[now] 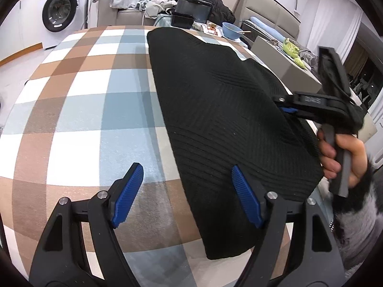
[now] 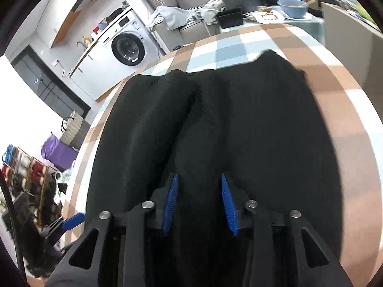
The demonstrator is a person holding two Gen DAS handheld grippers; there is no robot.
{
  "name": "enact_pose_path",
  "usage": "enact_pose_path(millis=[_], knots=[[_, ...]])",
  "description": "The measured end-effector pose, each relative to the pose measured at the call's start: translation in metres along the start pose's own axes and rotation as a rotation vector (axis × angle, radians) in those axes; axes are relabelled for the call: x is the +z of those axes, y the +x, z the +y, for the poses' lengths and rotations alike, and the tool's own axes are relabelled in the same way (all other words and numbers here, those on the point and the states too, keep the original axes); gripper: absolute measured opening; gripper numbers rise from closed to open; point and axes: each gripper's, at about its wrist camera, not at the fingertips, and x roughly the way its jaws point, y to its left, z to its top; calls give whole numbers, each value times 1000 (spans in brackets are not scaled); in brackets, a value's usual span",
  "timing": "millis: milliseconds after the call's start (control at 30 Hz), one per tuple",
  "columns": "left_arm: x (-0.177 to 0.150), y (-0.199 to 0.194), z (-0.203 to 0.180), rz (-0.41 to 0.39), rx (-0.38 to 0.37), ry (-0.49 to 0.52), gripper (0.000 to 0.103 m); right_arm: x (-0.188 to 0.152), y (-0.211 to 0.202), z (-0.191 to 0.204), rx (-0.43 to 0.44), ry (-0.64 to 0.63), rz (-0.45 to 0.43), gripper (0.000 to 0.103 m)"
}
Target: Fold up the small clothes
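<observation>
Left tool (image 1: 186, 193) spread, empty, over the garment's (image 1: 222, 119) near edge on the desk (image 1: 79, 100). Right tool (image 2: 198, 203) pinches a fabric ridge; best lifted evenly and laid flat.

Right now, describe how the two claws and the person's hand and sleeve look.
Left claw and right claw: black plastic linkage arms, silver pivot pins, blue ribbed finger pads. The right hand is bare, gripping a grey handle, with a fluffy grey-and-black sleeve.
</observation>
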Motion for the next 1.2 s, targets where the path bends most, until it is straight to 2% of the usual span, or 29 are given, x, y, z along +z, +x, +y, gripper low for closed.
enact_pose_path(millis=[67, 133, 167, 233, 267, 333, 467, 600, 667, 733, 767, 833, 867, 900, 967, 1033, 1133, 1200], knots=[[1, -1, 2, -2, 2, -6, 74, 12, -3, 12, 13, -33, -8, 9], [1, -1, 5, -3, 3, -13, 74, 16, -21, 27, 74, -95, -111, 7], [1, 0, 7, -1, 3, -19, 74, 17, -27, 31, 60, -114, -129, 7], [1, 1, 10, 3, 0, -34, 74, 19, -24, 26, -33, -127, -100, 7], [1, 2, 11, 7, -3, -37, 74, 19, -14, 19, -113, -128, -53, 7], [1, 3, 12, 11, -4, -36, 74, 15, -3, 9, -176, -105, 0, 11], [2, 3, 14, 4, 6, -40, 74, 9, -21, 5, -130, -65, -73, 37], [3, 6, 15, 8, 5, -46, 74, 19, -39, 23, 1, -89, -113, 41], [3, 6, 13, 7, 9, -44, 74, 24, -31, 30, 70, -80, -70, 45], [3, 4, 11, 4, 10, -39, 74, 25, -17, 32, 117, -16, 17, 45], [4, 3, 10, 1, 11, -34, 74, 24, -5, 33, 126, 9, 54, 43], [4, 0, 6, -9, 16, -20, 74, 23, 11, 38, 74, -9, 83, 33], [5, -2, 5, -15, 18, -12, 74, 23, 14, 41, 49, -28, 70, 24], [5, -4, 5, -19, 20, -10, 74, 24, 10, 45, 49, -40, 47, 12], [6, -6, 7, -21, 16, -17, 74, 26, -18, 55, 123, -73, -74, 10], [6, -7, 9, -25, 6, -25, 74, 26, -37, 63, 86, -137, -147, 9], [6, -4, 15, -18, 14, -41, 74, 28, -27, 57, 7, -136, -102, 9], [5, -2, 18, -2, 13, -63, 74, 26, -7, 45, -43, -97, -21, 11]])
